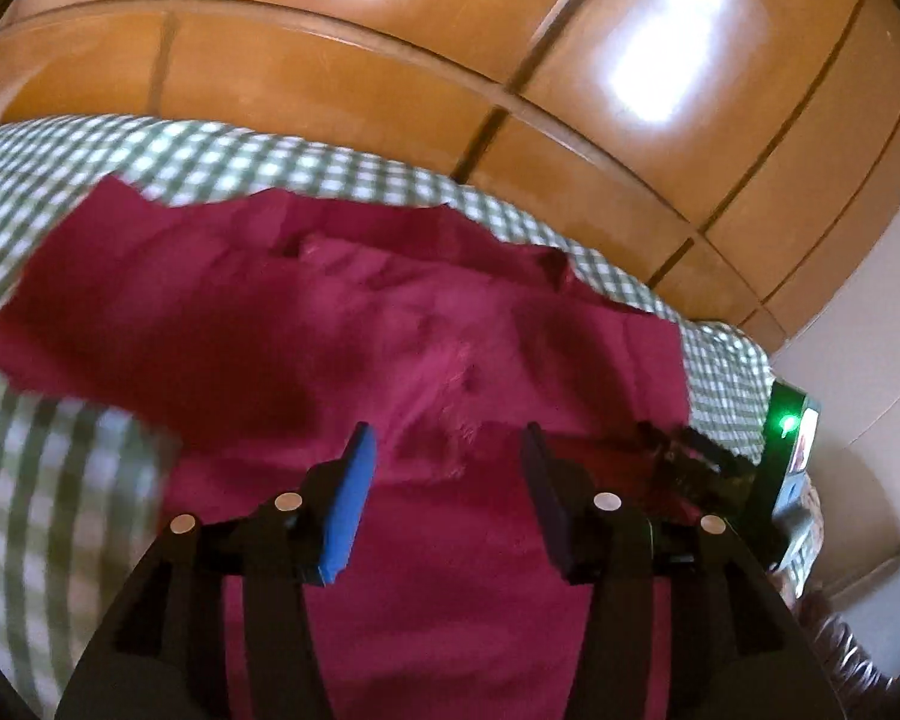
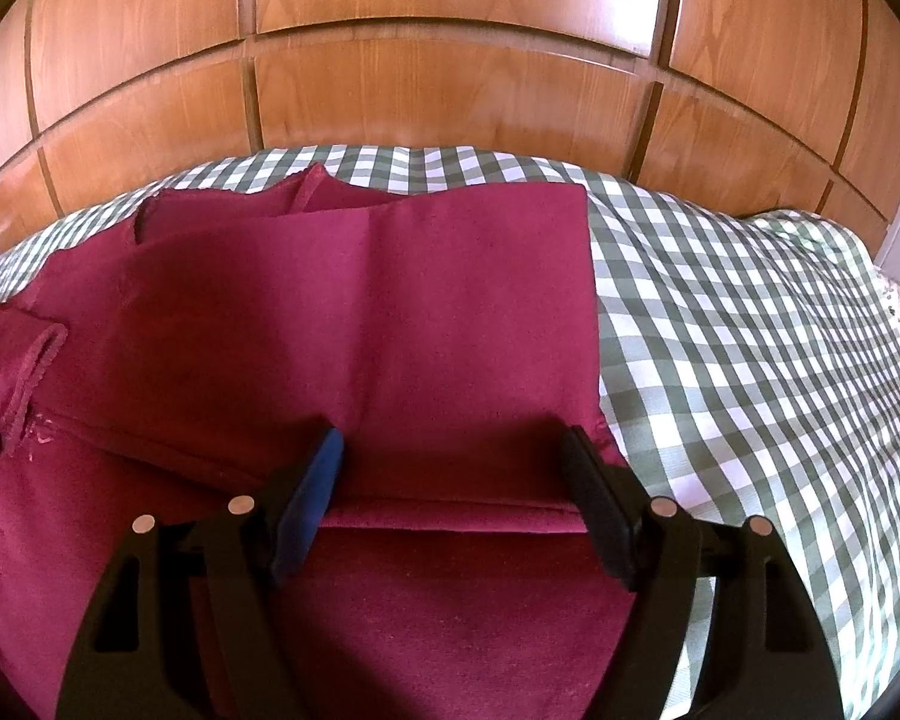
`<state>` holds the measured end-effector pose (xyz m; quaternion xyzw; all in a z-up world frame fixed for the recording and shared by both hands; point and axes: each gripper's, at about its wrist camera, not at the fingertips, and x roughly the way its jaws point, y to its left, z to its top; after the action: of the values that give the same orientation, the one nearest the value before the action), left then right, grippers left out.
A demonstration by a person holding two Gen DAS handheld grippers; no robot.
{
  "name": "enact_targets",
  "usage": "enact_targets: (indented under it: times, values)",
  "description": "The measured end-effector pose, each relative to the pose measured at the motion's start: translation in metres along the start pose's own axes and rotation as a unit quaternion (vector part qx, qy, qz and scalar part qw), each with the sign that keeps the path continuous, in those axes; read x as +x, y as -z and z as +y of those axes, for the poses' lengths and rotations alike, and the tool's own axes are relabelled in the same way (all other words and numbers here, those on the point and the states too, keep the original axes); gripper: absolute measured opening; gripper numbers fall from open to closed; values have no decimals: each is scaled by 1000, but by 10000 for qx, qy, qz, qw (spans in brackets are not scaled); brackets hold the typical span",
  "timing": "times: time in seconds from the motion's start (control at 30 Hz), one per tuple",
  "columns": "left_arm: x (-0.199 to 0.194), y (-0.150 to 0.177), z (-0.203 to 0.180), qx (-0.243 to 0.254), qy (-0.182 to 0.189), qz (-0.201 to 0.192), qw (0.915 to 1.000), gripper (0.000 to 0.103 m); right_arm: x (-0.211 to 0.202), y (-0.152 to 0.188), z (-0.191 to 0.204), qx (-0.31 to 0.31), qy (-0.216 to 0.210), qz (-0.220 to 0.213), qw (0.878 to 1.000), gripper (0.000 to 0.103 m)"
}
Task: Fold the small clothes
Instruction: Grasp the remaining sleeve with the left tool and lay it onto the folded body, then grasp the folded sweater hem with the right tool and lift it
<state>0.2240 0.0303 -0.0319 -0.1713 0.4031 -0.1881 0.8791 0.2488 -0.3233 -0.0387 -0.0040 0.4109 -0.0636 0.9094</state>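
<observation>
A dark red garment (image 2: 390,312) lies spread on a bed covered with a green-and-white checked sheet (image 2: 750,360); behind the bed stands a wall of glossy brown wooden panels (image 2: 450,90). In the right wrist view the garment's right part is folded over into a flat rectangle with a straight right edge and a crease down its middle; a looped hem or strap lies on its left part; bare checked sheet shows to the right. The right gripper (image 2: 453,447) hovers over the near edge of that folded part; its jaws stand wide apart, with cloth beneath them but nothing pinched between the pads. In the blurred left wrist view the garment (image 1: 342,324) looks more rumpled, its far edge ragged against the sheet (image 1: 258,162); the left gripper (image 1: 447,435) hangs above it with its jaws about half open and holding nothing. At the right edge of that view sits a device with a green light (image 1: 787,420); what it is cannot be told.
</observation>
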Motion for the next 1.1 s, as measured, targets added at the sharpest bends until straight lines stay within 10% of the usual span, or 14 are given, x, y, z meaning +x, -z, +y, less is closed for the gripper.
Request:
enact_targets:
  times: [0.1, 0.27, 0.4, 0.5, 0.57, 1.1]
  values:
    - [-19, 10, 20, -200, -356, -187, 9990, 49, -15, -6, 7, 101, -72, -130, 9998, 75]
    - [-34, 21, 49, -468, -1051, -342, 9928, 49, -39, -19, 71, 282, -1870, 44, 9819, 74]
    - [-38, 30, 64, -611, -1304, -317, 9891, 49, -31, -23, 139, 5, -2453, 395, 9687, 74]
    - [-40, 37, 70, -674, -1373, -293, 9878, 48, -12, -23, 180, -275, -2421, 784, 9667, 63]
    - [-40, 38, 74, -744, -1442, -309, 9863, 49, -10, -25, 196, -516, -2274, 893, 9683, 10]
    - [5, -25, 79, -967, -2267, -206, 9689, 60, -121, -123, 101, -283, -1858, -1231, 9744, 4]
